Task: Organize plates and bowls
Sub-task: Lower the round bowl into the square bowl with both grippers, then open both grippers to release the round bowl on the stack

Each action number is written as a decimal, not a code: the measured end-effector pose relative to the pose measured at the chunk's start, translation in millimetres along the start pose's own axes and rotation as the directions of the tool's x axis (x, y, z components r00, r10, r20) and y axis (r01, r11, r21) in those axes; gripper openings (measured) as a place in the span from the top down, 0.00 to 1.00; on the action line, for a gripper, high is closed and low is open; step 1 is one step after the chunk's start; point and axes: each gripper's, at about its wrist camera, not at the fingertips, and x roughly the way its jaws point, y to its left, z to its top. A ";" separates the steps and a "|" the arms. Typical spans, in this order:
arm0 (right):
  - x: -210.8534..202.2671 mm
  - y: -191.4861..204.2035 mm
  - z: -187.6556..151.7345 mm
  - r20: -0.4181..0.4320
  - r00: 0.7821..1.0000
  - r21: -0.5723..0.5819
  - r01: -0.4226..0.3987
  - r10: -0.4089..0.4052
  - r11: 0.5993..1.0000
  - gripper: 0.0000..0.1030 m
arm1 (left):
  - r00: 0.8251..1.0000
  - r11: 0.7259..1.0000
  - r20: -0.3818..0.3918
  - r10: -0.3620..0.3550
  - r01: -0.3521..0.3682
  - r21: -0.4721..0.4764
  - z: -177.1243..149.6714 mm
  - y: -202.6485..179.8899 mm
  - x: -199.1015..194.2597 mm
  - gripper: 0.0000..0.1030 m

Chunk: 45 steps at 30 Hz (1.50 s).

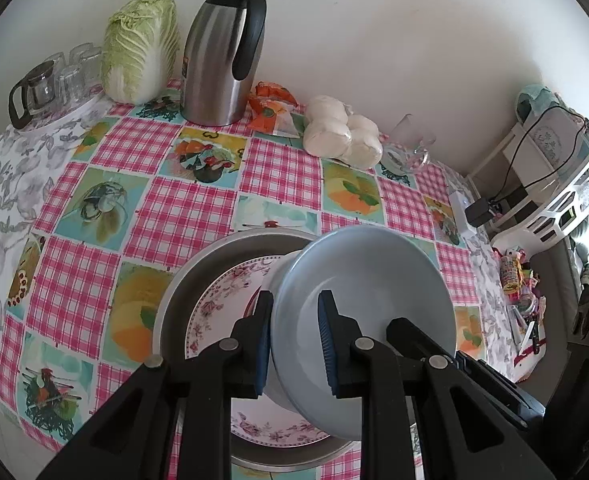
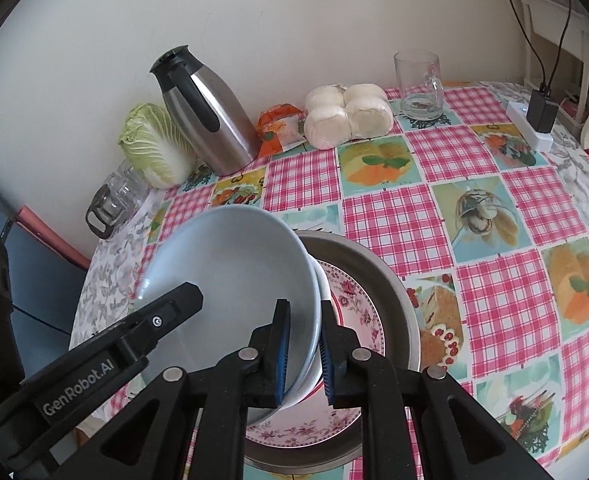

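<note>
A pale blue bowl is held tilted above a floral pink plate that lies in a grey metal pan. My left gripper is shut on the bowl's left rim. My right gripper is shut on the bowl's right rim, with a white bowl nested under it. The floral plate and metal pan lie below and to the right in the right wrist view. The left gripper's black finger shows at the bowl's left edge.
Along the wall stand a steel thermos jug, a cabbage, glass jars, an orange packet, wrapped white buns and a glass mug. A white power strip lies at the table's right edge.
</note>
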 end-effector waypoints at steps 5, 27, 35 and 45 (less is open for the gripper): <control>1.8 -1.7 -0.2 -0.004 1.000 0.001 0.025 -0.025 1.000 0.77 | 1.000 1.000 0.019 -0.005 0.005 -0.006 1.8 2.7 -4.3 0.78; -2.5 -13.9 2.2 0.036 0.999 0.036 -0.028 0.027 0.999 0.85 | 0.999 0.997 0.046 0.026 -0.023 -0.070 -1.3 26.1 -17.3 0.57; -19.9 -9.2 -1.9 0.074 0.997 0.004 -0.016 0.016 1.000 0.82 | 0.995 0.994 0.073 0.061 -0.054 -0.094 -12.9 39.9 -33.5 0.36; -41.8 -4.8 -19.0 0.120 0.993 -0.061 0.018 -0.011 0.998 0.34 | 0.989 0.988 0.069 0.132 -0.126 -0.090 -44.5 57.9 -37.7 0.12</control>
